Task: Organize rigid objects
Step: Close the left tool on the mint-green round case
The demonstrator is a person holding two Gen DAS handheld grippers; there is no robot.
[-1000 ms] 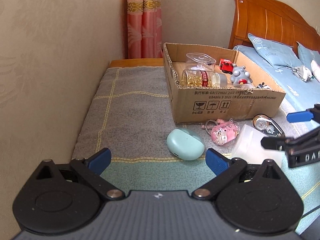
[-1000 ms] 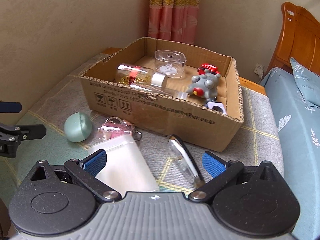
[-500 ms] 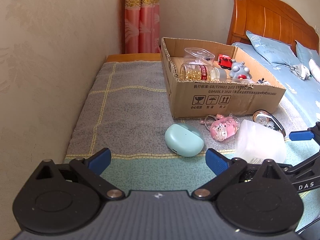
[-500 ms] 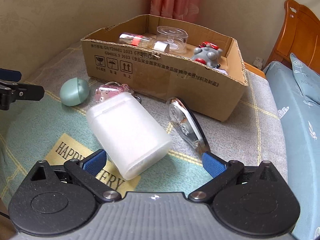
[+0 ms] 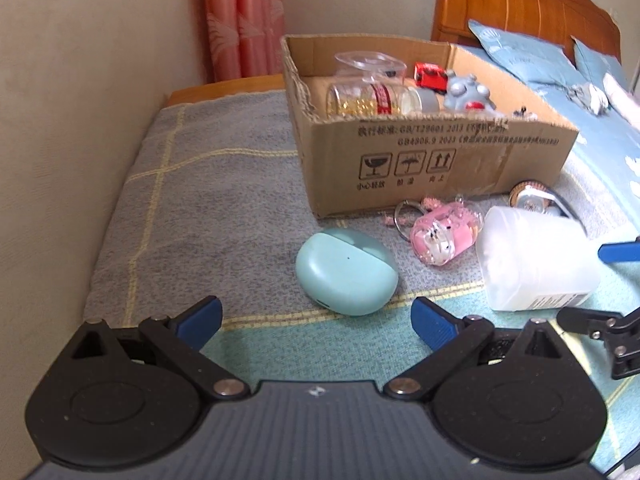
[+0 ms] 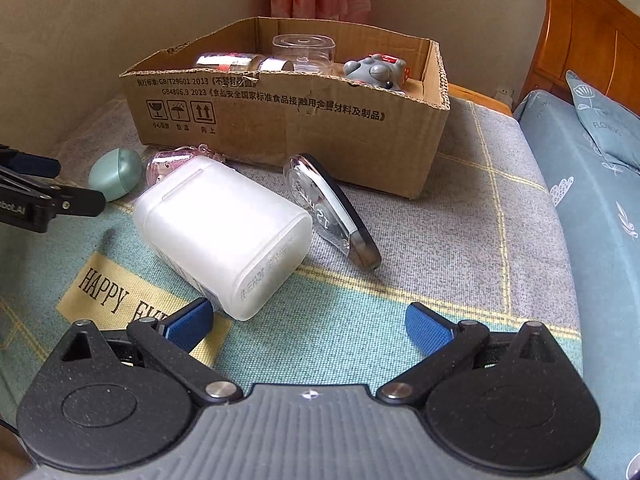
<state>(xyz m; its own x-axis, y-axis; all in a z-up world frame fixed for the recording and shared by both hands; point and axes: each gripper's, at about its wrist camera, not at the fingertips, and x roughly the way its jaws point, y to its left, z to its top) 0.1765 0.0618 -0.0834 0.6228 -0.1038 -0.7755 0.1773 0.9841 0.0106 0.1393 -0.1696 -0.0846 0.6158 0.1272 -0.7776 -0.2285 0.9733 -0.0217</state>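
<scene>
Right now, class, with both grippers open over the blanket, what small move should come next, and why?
Probably ease the right gripper forward around the white plastic bottle: it lies on its side just ahead, outside the cardboard box, nearest the open fingers.

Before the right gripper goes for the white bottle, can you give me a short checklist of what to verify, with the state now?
1. Right gripper open: ok.
2. White bottle lies on its side, free to reach: ok.
3. Bottle between the fingers: not ok, only its base is near the left finger.
4. Correction tape apart from the bottle: cannot tell, very close.
5. Left gripper out of the way: ok.
6. Cardboard box has room: ok.
</scene>
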